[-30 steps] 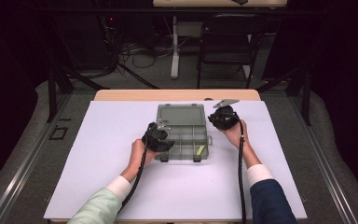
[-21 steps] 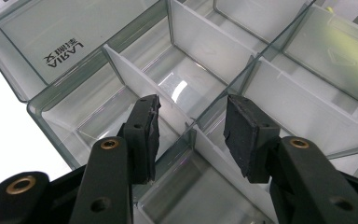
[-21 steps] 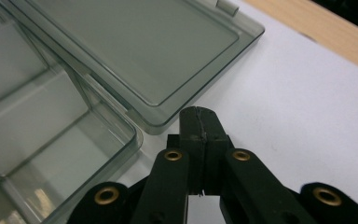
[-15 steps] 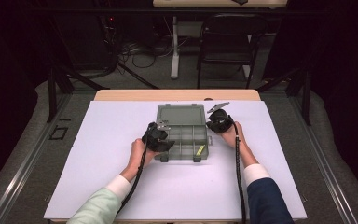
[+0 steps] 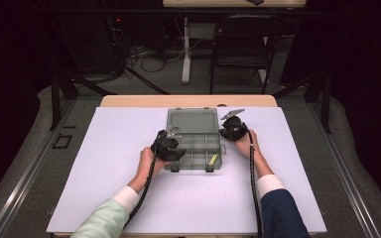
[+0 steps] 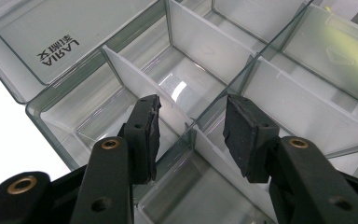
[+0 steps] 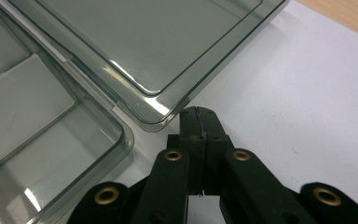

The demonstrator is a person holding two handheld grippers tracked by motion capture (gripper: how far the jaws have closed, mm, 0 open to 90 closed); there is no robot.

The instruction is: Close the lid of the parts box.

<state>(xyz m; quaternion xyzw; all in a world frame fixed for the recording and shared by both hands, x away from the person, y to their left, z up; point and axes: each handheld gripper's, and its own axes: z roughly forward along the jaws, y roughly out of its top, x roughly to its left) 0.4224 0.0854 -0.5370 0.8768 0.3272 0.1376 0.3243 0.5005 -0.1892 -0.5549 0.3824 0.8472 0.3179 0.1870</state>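
Observation:
A clear plastic compartment box [image 5: 194,163] lies on the white sheet, its lid [image 5: 192,120] folded flat behind it. My left gripper [image 5: 171,144] hovers over the box's left compartments. In the left gripper view it [image 6: 191,135] stands open, its jaws astride a white divider [image 6: 135,79] without pressing on it. My right gripper [image 5: 226,130] rests low at the lid's right corner. Seen in the right gripper view, it [image 7: 199,123] is shut with nothing between its pads, its tip just beside the lid's rounded corner [image 7: 161,116]. The compartments I see hold nothing.
The white sheet [image 5: 109,163] covers a wooden table [image 5: 139,100], with open room left, right and in front of the box. A yellow label [image 5: 212,159] sits at the box's front right. Beyond the table stand a dark chair [image 5: 243,44] and floor cables [image 5: 149,54].
My right gripper has sunk a little toward the table beside the lid's corner. The left gripper and the box have stayed put.

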